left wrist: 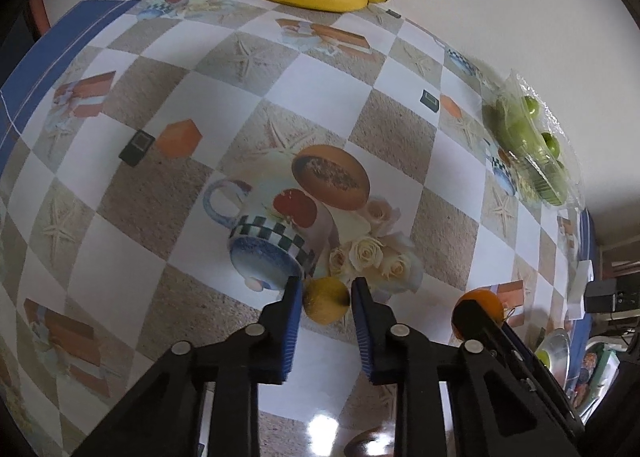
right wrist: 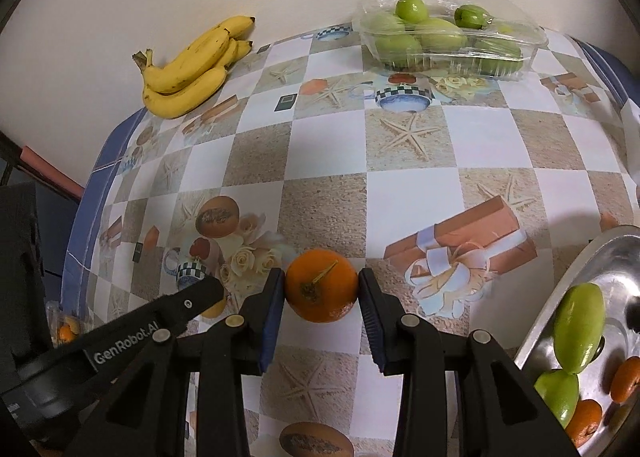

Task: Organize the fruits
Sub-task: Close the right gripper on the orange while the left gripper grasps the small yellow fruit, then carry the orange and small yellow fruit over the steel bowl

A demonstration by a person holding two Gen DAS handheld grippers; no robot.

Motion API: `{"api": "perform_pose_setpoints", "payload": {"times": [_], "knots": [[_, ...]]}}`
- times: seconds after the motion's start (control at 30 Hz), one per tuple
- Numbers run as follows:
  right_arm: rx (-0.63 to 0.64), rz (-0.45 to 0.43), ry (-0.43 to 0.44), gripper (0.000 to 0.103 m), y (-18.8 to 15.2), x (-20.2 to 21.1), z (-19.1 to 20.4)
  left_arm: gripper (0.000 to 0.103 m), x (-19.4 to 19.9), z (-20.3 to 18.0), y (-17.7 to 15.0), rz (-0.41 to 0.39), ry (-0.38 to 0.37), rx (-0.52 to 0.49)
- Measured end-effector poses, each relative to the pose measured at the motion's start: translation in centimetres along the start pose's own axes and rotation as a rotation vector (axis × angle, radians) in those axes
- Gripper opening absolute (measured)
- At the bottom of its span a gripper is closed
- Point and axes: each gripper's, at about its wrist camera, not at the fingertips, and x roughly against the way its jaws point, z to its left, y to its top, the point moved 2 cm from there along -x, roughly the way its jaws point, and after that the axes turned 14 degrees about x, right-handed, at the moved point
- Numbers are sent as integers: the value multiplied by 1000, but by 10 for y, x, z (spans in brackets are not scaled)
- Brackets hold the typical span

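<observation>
Orange (right wrist: pixel 321 286) between right gripper (right wrist: pixel 321 291) open jaws, lemon (left wrist: pixel 326 300) between left gripper (left wrist: pixel 326 291) open jaws: could roll toward 12 o'clock if nudged.

Orange fruit (right wrist: pixel 321 285); yellow bananas (right wrist: pixel 191 71); checkered beige-white tablecloth (right wrist: pixel 400 193), blue-bordered.

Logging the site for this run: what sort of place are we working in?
Most likely a home kitchen or dining table. A printed tablecloth with cups and starfish covers it, bananas lie by a plain wall, and a clear tub of green fruit and a metal tray sit nearby.
</observation>
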Motion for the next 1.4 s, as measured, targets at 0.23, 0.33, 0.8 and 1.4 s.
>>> {"api": "perform_pose_setpoints", "payload": {"times": [0.23,0.33,0.8,1.4], "knots": [[-15,-7,-3,39,0,6,-4,26,6,-4,-4,-10,-22,-1],[-17,-14,-7,39,1,12,-5,26,14,-6,-5,-24,-37,-4],[-57,6,-38,39,-20,46,-19,26,47,-31,-34,-65,-62,-90],[-80,-18,-124,39,-86,114,-44,26,93,-52,-110,-104,-112,-237]]}}
